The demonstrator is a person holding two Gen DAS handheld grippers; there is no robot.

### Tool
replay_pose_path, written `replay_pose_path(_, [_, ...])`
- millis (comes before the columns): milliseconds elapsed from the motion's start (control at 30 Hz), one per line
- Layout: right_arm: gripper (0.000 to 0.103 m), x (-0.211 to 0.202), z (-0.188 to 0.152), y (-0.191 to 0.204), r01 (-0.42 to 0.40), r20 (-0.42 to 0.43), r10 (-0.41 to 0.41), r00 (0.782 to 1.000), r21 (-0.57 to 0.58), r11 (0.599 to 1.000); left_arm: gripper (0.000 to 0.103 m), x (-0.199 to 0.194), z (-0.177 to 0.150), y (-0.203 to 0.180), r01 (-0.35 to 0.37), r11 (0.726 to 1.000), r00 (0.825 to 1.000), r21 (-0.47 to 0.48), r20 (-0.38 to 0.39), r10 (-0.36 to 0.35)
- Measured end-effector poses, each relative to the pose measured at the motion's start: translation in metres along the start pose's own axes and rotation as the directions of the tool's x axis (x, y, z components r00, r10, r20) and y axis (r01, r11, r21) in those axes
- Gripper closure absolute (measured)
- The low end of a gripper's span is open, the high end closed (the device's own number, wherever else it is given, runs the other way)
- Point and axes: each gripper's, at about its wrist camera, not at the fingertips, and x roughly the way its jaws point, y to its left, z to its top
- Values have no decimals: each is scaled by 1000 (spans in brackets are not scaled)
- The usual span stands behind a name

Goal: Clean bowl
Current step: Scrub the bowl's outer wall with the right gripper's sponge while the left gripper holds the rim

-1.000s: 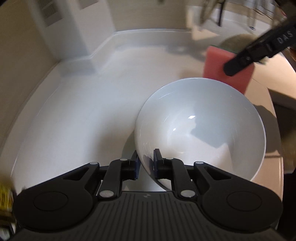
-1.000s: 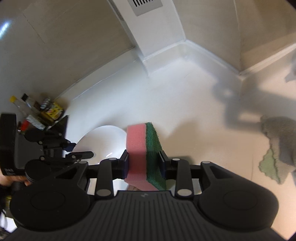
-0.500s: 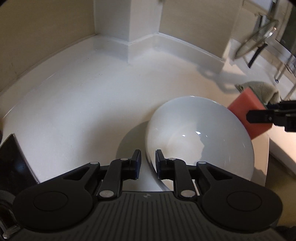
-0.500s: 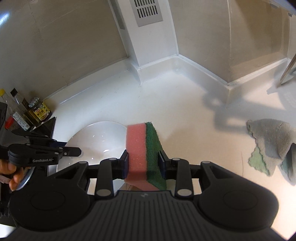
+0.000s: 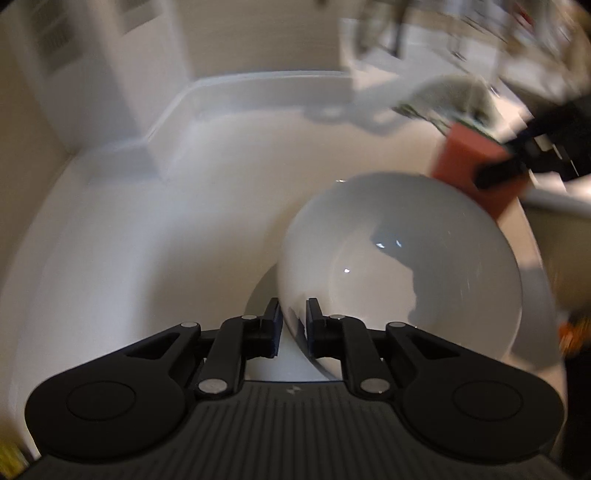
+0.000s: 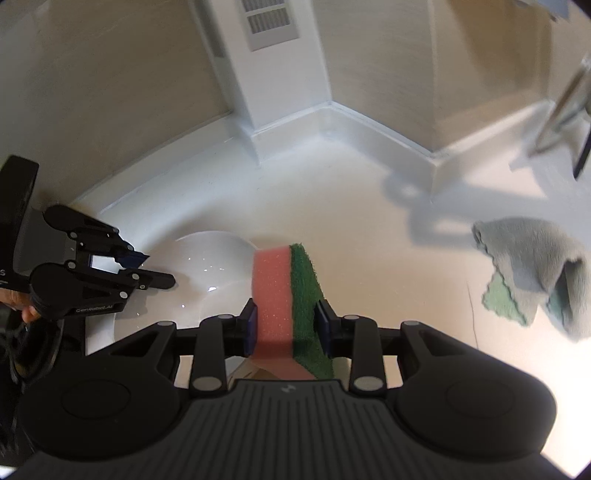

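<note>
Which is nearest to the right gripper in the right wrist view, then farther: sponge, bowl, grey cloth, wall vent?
1. Sponge: clamped in the right gripper.
2. Bowl: just ahead, to the left.
3. Grey cloth: on the counter, far right.
4. Wall vent: up on the back column.

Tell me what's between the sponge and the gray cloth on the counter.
Nothing: in the right wrist view, only bare white counter lies between the sponge, held in the right tongs, and the gray cloth.
</note>
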Motion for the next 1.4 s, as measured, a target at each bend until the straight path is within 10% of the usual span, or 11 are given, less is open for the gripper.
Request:
replay_pose_path(233, [75,-2,-7,12,32,4,-32,999,5,999,86,-7,-25,-1,-29,980,999,-194,35,37])
replay_pose_path(400, [75,0,-7,22,46,-6,-47,999,-38,998,89,-3,-14,-11,-60,997,998,47,22,59])
replay_pose_path(667, [75,8,1,-3,-22,10,21,1000,91,996,89,-1,-1,-7,93,942,995,323,-2,-98])
replay_pose_path(833, [75,6,-4,-6,-48,24,45,999,102,994,80,-10,-11,-3,15,998,1000,59,8,-16])
replay_pose_path(1067, [75,-1,-19,-10,-109,38,104,994,154,982,88,-22,-42,-4,-25,986,999,-164,30,31])
replay_pose_path(1267, [75,-4,-24,-12,-116,50,109,993,158,981,87,-10,-26,-20,-51,987,999,154,19,49])
replay_pose_path(1400, [75,-5,-20,-13,-91,42,85,995,152,984,83,-5,-16,-29,-33,912,999,409,2,35])
